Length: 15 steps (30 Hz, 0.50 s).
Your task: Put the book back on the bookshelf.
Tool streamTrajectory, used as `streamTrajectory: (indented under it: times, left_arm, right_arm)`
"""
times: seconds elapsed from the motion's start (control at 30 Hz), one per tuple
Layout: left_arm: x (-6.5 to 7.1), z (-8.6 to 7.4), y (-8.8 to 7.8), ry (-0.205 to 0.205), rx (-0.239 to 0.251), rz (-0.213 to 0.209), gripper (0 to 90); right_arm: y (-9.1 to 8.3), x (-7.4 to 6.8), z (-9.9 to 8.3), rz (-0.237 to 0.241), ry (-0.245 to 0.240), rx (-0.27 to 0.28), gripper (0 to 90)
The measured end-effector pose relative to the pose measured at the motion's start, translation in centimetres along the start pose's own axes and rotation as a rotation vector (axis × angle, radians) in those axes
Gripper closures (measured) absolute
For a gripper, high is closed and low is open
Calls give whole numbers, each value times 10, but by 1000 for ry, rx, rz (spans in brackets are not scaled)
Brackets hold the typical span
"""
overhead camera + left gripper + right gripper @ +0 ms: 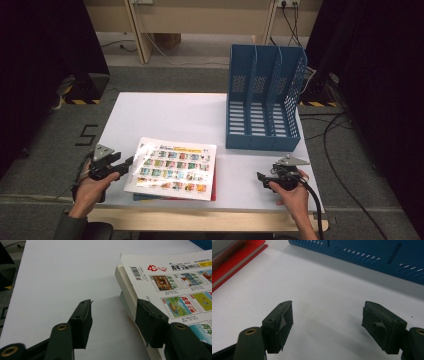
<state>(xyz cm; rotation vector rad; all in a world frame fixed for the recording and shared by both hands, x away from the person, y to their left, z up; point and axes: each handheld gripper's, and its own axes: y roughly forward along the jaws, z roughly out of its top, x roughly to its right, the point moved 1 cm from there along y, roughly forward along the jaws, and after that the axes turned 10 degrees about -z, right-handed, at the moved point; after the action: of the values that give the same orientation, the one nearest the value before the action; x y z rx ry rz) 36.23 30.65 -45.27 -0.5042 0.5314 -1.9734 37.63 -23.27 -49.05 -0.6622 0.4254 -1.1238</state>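
High view first, reading from the left: my left hand [92, 187] comes in at the lower left of the frame with the left gripper [129, 162] pointing right, its tips at the left edge of the magazine [172, 167]. The magazine lies flat at lower centre of the white table [170, 112], its cover a grid of small coloured pictures, and it tops a short stack; a red book [214, 187] peeks out along the stack's right side. In the left gripper view I see the jaws standing apart, released, with bare table between them. The left-hand jaw is over the table, and the right-hand jaw sits against the near edge of the magazine, where the cover lifts and the pale page block shows beneath it. I cannot tell whether that jaw presses on the paper or just rests beside it. Farther right in the high view, the blue rack [262, 100] stands upright in the upper right part of the table, well apart from the stack, its three slots facing me. At lower right my right hand [295, 197] holds the right gripper [260, 177], pointing left toward the stack but clear of it. In the right gripper view its jaws are spread wide over bare table, holding nothing, with the red book at upper left and the rack's base across the top.
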Motion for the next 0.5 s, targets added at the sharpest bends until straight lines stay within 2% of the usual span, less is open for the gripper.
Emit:
streamTrajectory:
  times: [0.07,0.17,0.27,0.37,0.5]
  left_arm:
    - [4,1,0,14,-9,5,530]
    - [7,-1,3,6,-31,-32,528]
    - [15,-4,8,28,-58,-55,485]
    - [22,-4,11,54,-66,-58,383]
    - [29,-4,15,86,-63,-47,389]
  right_arm:
    - [0,0,0,3,1,1,258]
    - [1,-1,0,8,8,0,258]
    - [1,-1,0,19,24,7,258]
    - [-1,-1,1,45,47,22,258]
    - [-4,-7,2,103,87,41,255]
